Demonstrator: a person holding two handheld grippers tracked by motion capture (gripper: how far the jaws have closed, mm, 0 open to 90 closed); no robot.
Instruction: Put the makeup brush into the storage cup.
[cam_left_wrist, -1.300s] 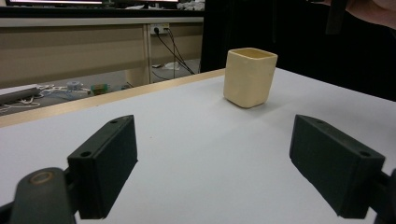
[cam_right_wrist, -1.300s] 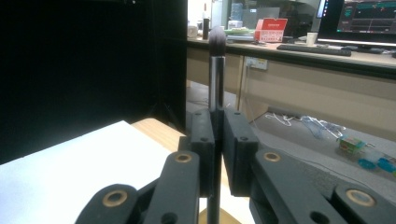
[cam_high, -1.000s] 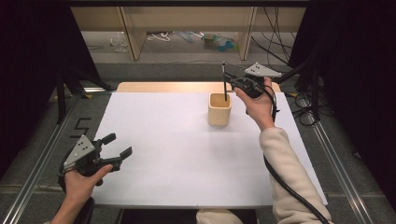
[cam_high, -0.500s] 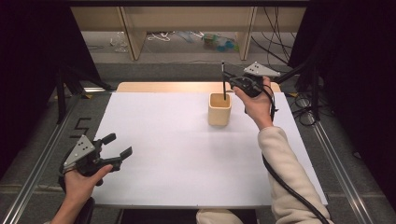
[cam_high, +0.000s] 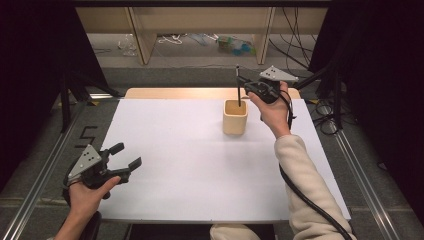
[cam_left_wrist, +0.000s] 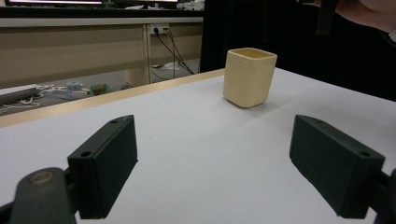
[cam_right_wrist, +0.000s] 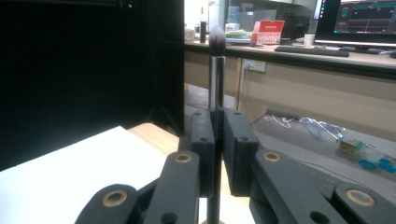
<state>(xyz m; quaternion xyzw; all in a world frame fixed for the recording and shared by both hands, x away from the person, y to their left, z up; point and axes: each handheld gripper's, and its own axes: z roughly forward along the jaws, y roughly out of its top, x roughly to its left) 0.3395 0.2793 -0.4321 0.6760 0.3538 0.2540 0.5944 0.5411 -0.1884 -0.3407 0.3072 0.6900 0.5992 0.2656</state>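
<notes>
A cream square cup (cam_high: 235, 116) stands on the white table top (cam_high: 200, 165), toward the far right; the left gripper view has the cup (cam_left_wrist: 249, 77) ahead of the jaws. My right gripper (cam_high: 242, 82) hovers just above the cup's rim, shut on a thin dark brush (cam_high: 238, 92) held upright, bristles up, its lower end dipping into the cup. In the right gripper view the brush (cam_right_wrist: 216, 93) rises between the pressed pads of the gripper (cam_right_wrist: 218, 154). My left gripper (cam_high: 125, 156) rests open near the front left edge, with nothing between its jaws (cam_left_wrist: 224, 172).
A pale wooden strip (cam_high: 175, 93) runs along the table's far edge. Beyond it a shelf unit has cables and small items on the floor (cam_high: 230, 44). Metal rails (cam_high: 45, 165) flank the table on both sides. A cable (cam_high: 305, 200) trails from the right sleeve.
</notes>
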